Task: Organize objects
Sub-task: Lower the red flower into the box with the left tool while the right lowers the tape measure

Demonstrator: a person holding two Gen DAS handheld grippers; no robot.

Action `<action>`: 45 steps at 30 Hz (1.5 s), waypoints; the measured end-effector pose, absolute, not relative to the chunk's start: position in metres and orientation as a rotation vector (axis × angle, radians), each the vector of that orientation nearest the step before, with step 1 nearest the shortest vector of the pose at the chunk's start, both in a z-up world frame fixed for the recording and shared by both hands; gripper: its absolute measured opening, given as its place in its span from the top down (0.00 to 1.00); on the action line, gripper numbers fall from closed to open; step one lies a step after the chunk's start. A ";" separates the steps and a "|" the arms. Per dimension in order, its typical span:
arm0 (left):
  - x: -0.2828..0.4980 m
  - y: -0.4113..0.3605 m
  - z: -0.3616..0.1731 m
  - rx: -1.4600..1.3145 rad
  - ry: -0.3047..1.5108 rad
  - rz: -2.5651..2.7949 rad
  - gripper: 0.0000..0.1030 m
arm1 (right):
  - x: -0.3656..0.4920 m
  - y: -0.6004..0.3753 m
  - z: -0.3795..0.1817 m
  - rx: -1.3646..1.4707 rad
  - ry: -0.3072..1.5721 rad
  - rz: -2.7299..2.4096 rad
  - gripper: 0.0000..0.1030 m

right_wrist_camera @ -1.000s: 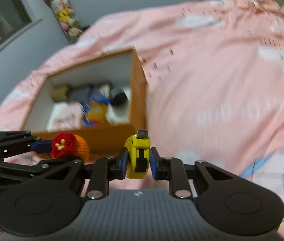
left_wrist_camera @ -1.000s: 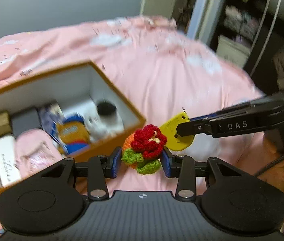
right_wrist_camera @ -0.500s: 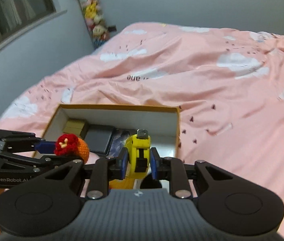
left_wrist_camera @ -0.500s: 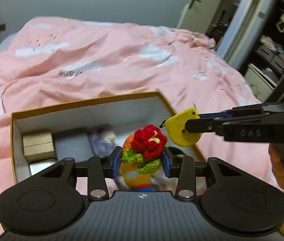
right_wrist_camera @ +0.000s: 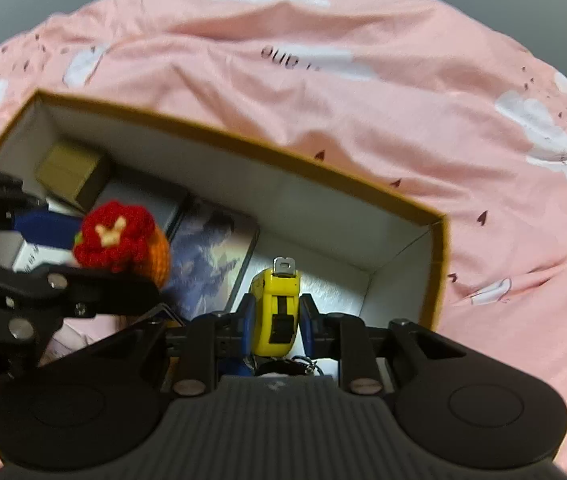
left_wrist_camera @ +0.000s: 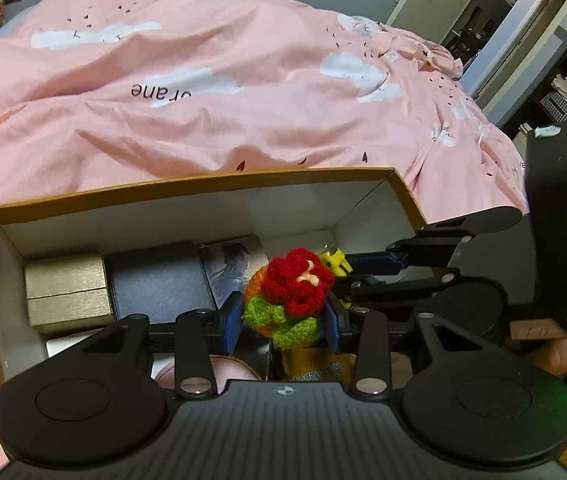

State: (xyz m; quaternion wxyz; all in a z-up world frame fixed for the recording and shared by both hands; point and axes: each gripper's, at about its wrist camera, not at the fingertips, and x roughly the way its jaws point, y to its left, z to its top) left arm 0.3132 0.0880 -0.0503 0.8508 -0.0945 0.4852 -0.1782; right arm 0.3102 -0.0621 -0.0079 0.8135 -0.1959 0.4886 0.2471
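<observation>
My left gripper (left_wrist_camera: 283, 316) is shut on a crocheted flower (left_wrist_camera: 289, 294), red petals on green leaves and an orange ball; it also shows in the right wrist view (right_wrist_camera: 121, 240). My right gripper (right_wrist_camera: 277, 316) is shut on a yellow tape measure (right_wrist_camera: 277, 308), seen in the left wrist view (left_wrist_camera: 333, 260) just right of the flower. Both are held over the open box (left_wrist_camera: 187, 188), brown outside and white inside, which also shows in the right wrist view (right_wrist_camera: 267, 148).
Inside the box lie a gold box (left_wrist_camera: 65, 288), a dark blue case (left_wrist_camera: 159, 280), a photo card (left_wrist_camera: 231, 264) and a pink item (left_wrist_camera: 223, 372). The box sits on a pink bedspread (left_wrist_camera: 223, 80). A doorway and shelves stand at the far right.
Both grippers have moved forward and down, from beside the box to over its inside, still holding the flower and the tape measure. The box now fills the lower view.
</observation>
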 end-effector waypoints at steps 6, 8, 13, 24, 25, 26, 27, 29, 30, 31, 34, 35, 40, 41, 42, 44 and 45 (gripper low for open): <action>0.319 0.088 -0.054 -0.219 1.042 -0.378 0.55 | 0.307 -0.061 -0.013 -0.519 1.007 0.502 0.76; 0.321 0.085 -0.053 -0.216 1.044 -0.380 0.55 | 0.307 -0.063 -0.007 -0.520 0.992 0.507 0.75; 0.331 0.073 -0.052 -0.224 1.057 -0.382 0.55 | 0.293 -0.080 0.022 -0.526 0.881 0.503 0.74; 0.364 0.025 -0.077 -0.122 1.149 -0.292 0.55 | 0.279 -0.121 0.046 -0.453 0.775 0.453 0.68; 0.366 0.023 -0.079 -0.114 1.148 -0.285 0.54 | 0.279 -0.122 0.045 -0.449 0.776 0.456 0.68; 0.367 0.022 -0.079 -0.113 1.147 -0.283 0.54 | 0.279 -0.122 0.044 -0.445 0.777 0.461 0.68; 0.369 0.020 -0.079 -0.114 1.143 -0.283 0.53 | 0.279 -0.122 0.044 -0.441 0.778 0.466 0.68; 0.371 0.019 -0.079 -0.107 1.135 -0.266 0.51 | 0.276 -0.124 0.042 -0.433 0.780 0.468 0.68; 0.371 0.018 -0.078 -0.095 1.127 -0.250 0.49 | 0.275 -0.124 0.042 -0.430 0.780 0.468 0.68; 0.370 0.018 -0.077 -0.086 1.115 -0.236 0.46 | 0.273 -0.126 0.042 -0.427 0.780 0.468 0.68; 0.368 0.018 -0.069 -0.070 1.086 -0.223 0.40 | 0.271 -0.126 0.042 -0.421 0.780 0.466 0.67; 0.366 0.019 -0.065 -0.073 1.079 -0.228 0.40 | 0.269 -0.127 0.043 -0.418 0.779 0.464 0.67; 0.346 0.025 -0.038 -0.075 1.029 -0.236 0.40 | 0.256 -0.129 0.052 -0.398 0.768 0.466 0.67; 0.340 0.025 -0.032 -0.070 1.016 -0.235 0.40 | 0.253 -0.131 0.055 -0.392 0.766 0.467 0.66; 0.333 0.025 -0.024 -0.065 0.998 -0.234 0.40 | 0.249 -0.132 0.058 -0.383 0.764 0.470 0.65; 0.317 0.026 -0.009 -0.045 0.959 -0.232 0.40 | 0.242 -0.135 0.065 -0.362 0.760 0.475 0.63; 0.308 0.027 -0.001 -0.030 0.937 -0.221 0.40 | 0.238 -0.136 0.069 -0.347 0.758 0.480 0.62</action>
